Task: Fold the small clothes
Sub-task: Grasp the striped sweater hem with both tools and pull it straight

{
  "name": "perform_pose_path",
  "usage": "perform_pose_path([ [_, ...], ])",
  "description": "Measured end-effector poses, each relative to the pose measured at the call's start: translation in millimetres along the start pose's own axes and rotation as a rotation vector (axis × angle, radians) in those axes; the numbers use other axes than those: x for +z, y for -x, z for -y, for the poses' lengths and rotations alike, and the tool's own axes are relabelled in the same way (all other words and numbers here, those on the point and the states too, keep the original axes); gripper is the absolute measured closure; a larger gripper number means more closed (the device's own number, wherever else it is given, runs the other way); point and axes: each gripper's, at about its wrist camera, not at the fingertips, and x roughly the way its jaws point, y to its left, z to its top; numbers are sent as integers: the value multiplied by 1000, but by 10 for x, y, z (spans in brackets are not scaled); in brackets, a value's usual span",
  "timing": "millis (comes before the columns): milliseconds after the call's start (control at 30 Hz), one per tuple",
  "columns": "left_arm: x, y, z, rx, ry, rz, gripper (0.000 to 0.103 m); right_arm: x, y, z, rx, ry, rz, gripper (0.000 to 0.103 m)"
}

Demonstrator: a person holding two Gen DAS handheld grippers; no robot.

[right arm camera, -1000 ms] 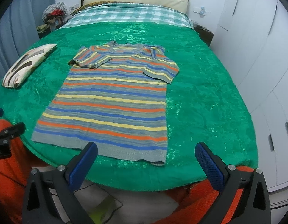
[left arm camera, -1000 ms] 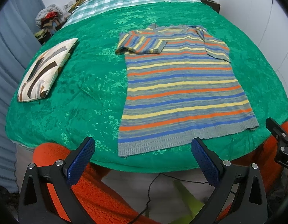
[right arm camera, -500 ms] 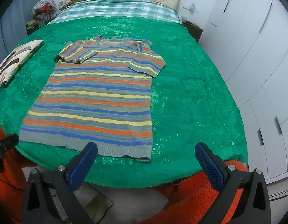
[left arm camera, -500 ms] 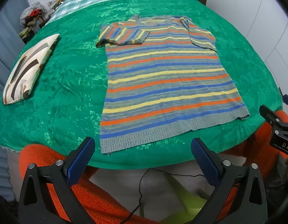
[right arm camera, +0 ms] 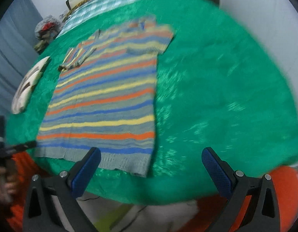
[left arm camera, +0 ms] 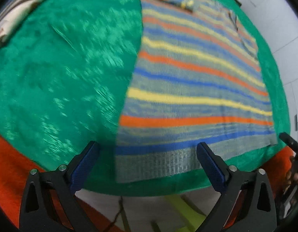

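Observation:
A striped knit top [left arm camera: 197, 89] in grey, blue, yellow and orange lies flat on the green bedspread [left arm camera: 62, 73], its hem toward the near edge and both short sleeves folded inward. My left gripper [left arm camera: 148, 158] is open, hovering just over the hem's left corner. In the right wrist view the same top [right arm camera: 106, 96] appears left of centre. My right gripper [right arm camera: 150, 166] is open too, poised over the hem's right corner. Nothing sits between either pair of fingers. Both views are motion-blurred.
A folded patterned cloth [right arm camera: 27, 89] lies on the bedspread's left side. A checked blanket [right arm camera: 118, 0] and pillow are at the bed's head. An orange fleece [left arm camera: 11, 166] hangs below the near edge. White cupboards [left arm camera: 284, 19] stand to the right.
Both grippers have moved forward and down toward the top's hem, each nearing a corner. The top has not moved. Both stay open.

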Motion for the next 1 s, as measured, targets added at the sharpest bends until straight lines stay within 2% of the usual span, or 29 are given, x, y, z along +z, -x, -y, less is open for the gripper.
perform_pose_path([
  [67,-29,17,78,11,-29,42,9,1,-298,74,85,-67,-90,4],
  [100,-33,28,97,17,-32,54,13,-9,-406,76,119,-90,-116,11],
  [133,-35,26,111,28,-29,59,27,-23,-493,50,144,-90,-131,16],
  [167,-36,16,109,44,-19,64,45,-25,-541,18,151,-78,-134,28],
  [200,-26,5,100,47,-14,60,60,-23,-574,-19,147,-67,-133,46],
  [233,-28,16,106,44,-12,45,97,-19,-593,-53,153,-59,-133,77],
  [267,-12,12,89,20,-5,21,99,-20,-606,-86,170,-58,-138,95],
  [300,11,34,55,15,0,22,99,-12,-622,-103,180,-62,-144,96],
  [367,23,130,53,18,-15,28,100,3,-597,-116,174,-65,-148,97],
  [467,-18,364,23,18,-57,41,100,25,-347,-104,167,-51,-134,97],
  [633,-150,440,38,63,-105,1,100,7,-28,-158,142,2,-146,97],
  [733,-211,264,-22,101,-99,-52,100,-112,-136,-166,112,24,-207,97],
  [833,-218,163,-42,128,-103,-75,100,-234,-320,-93,98,-11,-268,97],
  [1000,-213,-39,87,212,-144,-90,100,-224,-472,-118,66,-11,-298,97],
])
